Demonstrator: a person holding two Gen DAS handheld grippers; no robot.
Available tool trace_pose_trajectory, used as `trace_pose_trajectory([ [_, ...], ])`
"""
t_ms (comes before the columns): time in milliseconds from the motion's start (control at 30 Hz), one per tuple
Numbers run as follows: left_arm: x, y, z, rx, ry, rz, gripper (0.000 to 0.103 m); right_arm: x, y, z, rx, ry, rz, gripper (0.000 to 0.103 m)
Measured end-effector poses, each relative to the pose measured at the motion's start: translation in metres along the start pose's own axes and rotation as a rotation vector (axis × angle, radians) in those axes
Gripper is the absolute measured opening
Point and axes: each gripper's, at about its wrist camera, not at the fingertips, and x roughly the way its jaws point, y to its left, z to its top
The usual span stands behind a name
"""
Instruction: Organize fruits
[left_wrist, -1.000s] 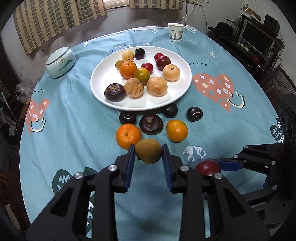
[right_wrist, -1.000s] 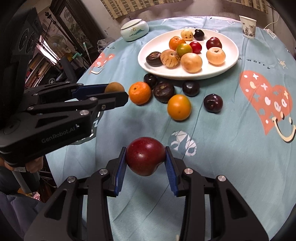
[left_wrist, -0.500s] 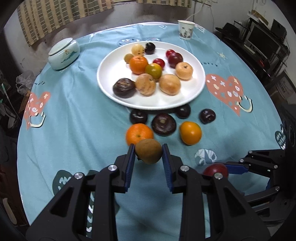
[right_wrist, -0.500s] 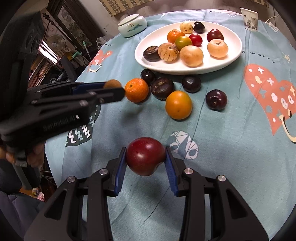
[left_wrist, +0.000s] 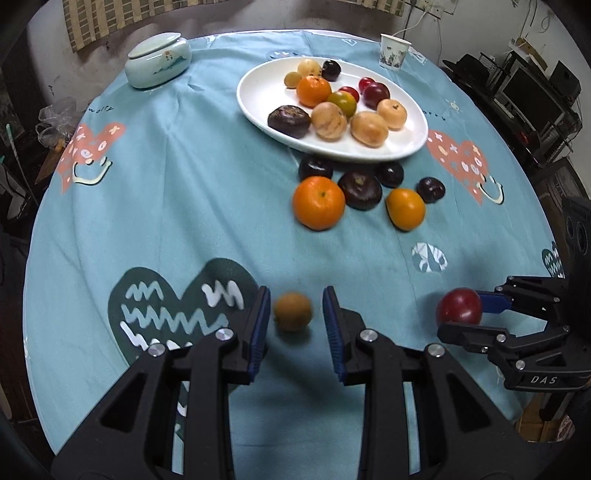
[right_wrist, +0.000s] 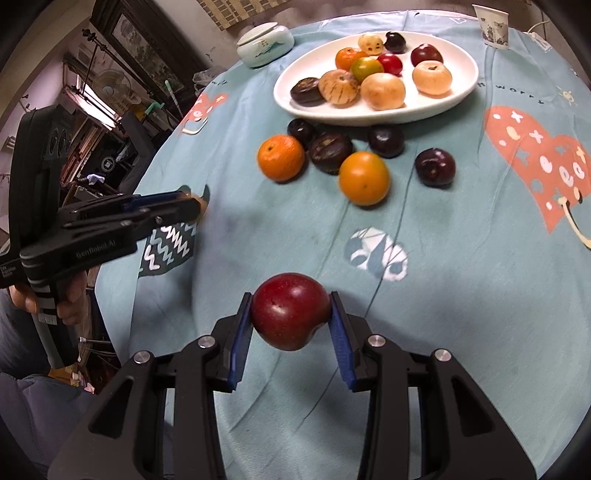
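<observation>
Brown and blurred, the small fruit (left_wrist: 293, 311) sits between the parted blue pads of my left claw (left_wrist: 294, 320), gaps on both sides, released. My right claw (right_wrist: 291, 320) is clenched on the red apple (right_wrist: 290, 310); the white plate (right_wrist: 456, 94) lies well ahead of it, beyond the loose fruit on the worktop (right_wrist: 461, 295).

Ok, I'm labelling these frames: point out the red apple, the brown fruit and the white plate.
red apple (right_wrist: 290, 311): right wrist view, front skin.
brown fruit (left_wrist: 293, 311): left wrist view, centre.
white plate (left_wrist: 258, 83): left wrist view, bare left rim.

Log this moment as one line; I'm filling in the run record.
left gripper: open, brown fruit loose between fingers | right gripper: shut on red apple | white plate: holds fruit
</observation>
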Motion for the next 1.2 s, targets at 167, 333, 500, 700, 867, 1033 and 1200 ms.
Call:
trace_pose_trajectory([
  [167, -0.004, -0.009, -0.005, 0.024, -0.011, -0.008, 0.030, 0.000, 0.006, -0.008, -0.002, 0.002, -0.003, 0.040],
  [333, -0.013, -0.003, -0.006, 0.029, -0.036, 0.001, 0.030, -0.003, 0.007, -0.014, 0.009, -0.006, -0.009, 0.040],
  [500, -0.024, 0.029, -0.016, 0.017, -0.040, 0.046, 0.050, -0.005, 0.003, -0.015, 0.022, -0.020, -0.011, 0.040],
  [700, -0.014, 0.031, -0.028, 0.017, 0.014, 0.026, 0.054, 0.003, 0.002, -0.017, 0.029, -0.002, 0.003, 0.040],
  [867, 0.016, -0.013, -0.015, 0.101, 0.026, -0.037, 0.054, 0.005, 0.006, -0.014, 0.011, 0.007, 0.009, 0.040],
  [1033, 0.047, -0.021, -0.012, 0.123, 0.096, -0.016, 0.028, 0.000, -0.001, -0.013, 0.034, -0.008, -0.002, 0.040],
  [1200, 0.031, -0.019, -0.002, 0.124, 0.063, -0.048, 0.028, 0.000, -0.008, -0.011, 0.057, -0.013, 0.002, 0.040],
])
